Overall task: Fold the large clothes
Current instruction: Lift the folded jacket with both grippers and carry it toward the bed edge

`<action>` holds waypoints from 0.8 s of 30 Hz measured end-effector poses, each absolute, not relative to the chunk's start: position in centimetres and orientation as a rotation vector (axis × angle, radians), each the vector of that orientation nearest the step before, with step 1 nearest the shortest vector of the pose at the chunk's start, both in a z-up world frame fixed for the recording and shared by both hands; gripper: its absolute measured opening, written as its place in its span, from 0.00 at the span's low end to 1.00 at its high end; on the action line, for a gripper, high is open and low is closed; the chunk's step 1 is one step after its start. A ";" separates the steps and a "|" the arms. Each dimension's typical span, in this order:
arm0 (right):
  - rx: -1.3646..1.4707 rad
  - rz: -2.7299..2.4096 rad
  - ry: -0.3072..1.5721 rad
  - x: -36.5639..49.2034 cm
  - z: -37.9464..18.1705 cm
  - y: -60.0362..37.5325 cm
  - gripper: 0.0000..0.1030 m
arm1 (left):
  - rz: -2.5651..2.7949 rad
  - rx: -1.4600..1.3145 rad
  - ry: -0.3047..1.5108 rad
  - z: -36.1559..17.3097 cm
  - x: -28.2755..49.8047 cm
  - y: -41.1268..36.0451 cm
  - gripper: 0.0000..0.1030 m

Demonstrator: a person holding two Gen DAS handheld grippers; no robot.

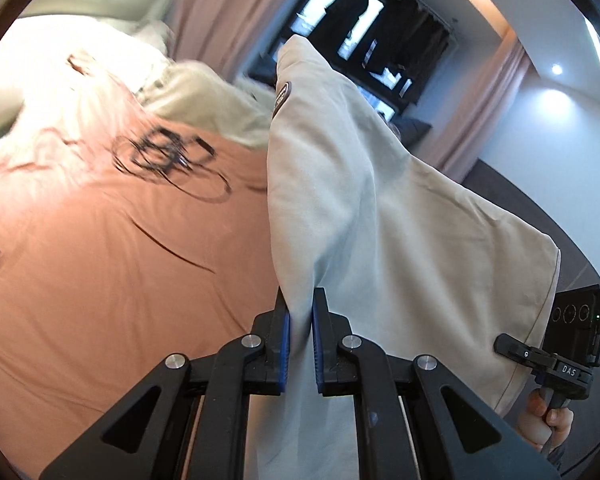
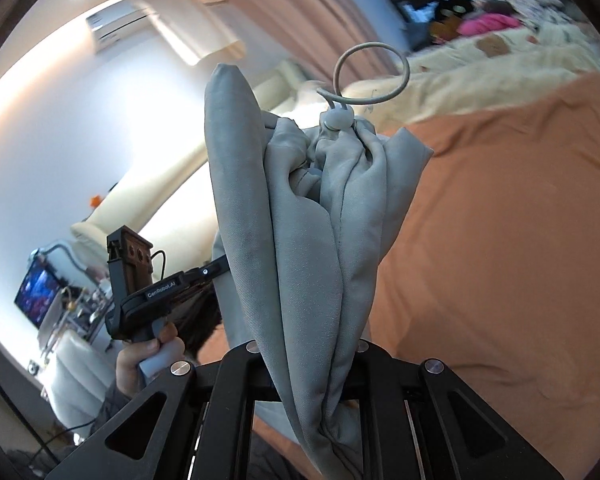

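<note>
A large pale beige-grey garment (image 1: 364, 200) hangs in the air above the orange bed sheet (image 1: 120, 260). My left gripper (image 1: 300, 312) is shut on a fold of it between its blue pads. In the right wrist view the bunched garment (image 2: 312, 220) with a drawstring loop and toggle (image 2: 336, 118) covers my right gripper (image 2: 312, 360), whose fingertips are hidden; the cloth runs between them. The right gripper also shows in the left wrist view (image 1: 512, 346) at the garment's edge, and the left gripper's hand-held body shows in the right wrist view (image 2: 140, 280).
A tangle of black cable (image 1: 168, 156) lies on the sheet. A cream blanket (image 2: 480, 76) and pillows lie at the bed's far end. Pink curtains (image 1: 220, 12) and a dark window (image 1: 364, 28) stand behind. A screen (image 2: 36, 292) is at the left.
</note>
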State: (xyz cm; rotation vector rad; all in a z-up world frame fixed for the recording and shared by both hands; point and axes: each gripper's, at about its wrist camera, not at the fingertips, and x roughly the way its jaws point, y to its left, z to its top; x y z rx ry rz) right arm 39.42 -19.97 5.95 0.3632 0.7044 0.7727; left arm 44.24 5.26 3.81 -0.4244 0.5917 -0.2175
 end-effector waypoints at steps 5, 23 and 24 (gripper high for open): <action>0.334 0.876 0.680 40.0 7.5 -13.6 0.11 | -0.142 -0.433 0.537 6.5 41.7 11.7 0.11; 0.247 1.126 0.699 40.2 9.1 7.7 0.11 | 0.108 -0.444 0.415 12.1 32.5 32.6 0.11; 0.242 1.137 0.702 39.9 9.0 9.1 0.11 | 0.123 -0.446 0.413 12.4 32.0 34.0 0.11</action>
